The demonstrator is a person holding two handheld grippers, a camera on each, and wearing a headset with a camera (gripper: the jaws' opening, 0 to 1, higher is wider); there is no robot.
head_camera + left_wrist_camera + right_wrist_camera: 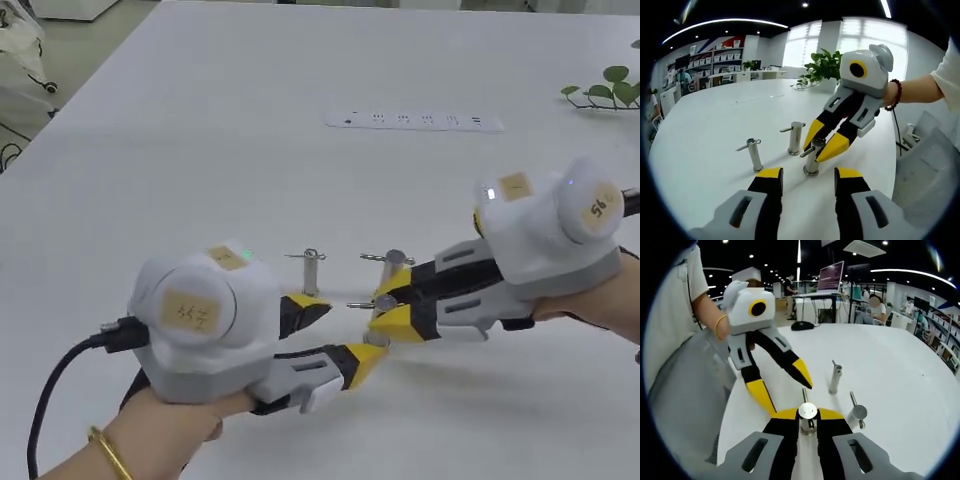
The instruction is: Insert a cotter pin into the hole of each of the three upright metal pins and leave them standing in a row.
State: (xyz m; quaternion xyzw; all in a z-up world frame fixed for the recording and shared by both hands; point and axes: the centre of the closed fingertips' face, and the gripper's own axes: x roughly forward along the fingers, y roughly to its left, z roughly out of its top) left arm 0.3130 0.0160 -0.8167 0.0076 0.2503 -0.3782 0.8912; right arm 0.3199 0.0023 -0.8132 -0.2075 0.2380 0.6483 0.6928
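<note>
Right jaws: your right gripper (pixel 808 415) is clamped on the held pin (pixel 811 160), with one yellow tip on each side of its head.
Held pin: it stands upright on the table (pixel 300 170), with a cotter (pixel 805 152) through its hole, sticking out sideways.
Left jaws: your left gripper (pixel 810 173) has its jaws wide apart and holds nothing. Its tips sit low, just short of the held pin, one to each side.
Other pins: the second pin (pixel 795 137) and the third pin (pixel 754 155) stand upright just beyond. Each has a cotter crosswise near its top, and both are clear of your jaws.
Layout: in the head view the second and third pins stand side by side. The held pin is nearer you, close to the second pin, so the three do not make a straight line.
Hands: your left hand (pixel 165 418), with a gold bangle at the wrist, grips the left gripper from below.
Beyond: a power strip (pixel 414 121) lies well past the pins, and a plant (pixel 605 90) is at the table's far right.
</note>
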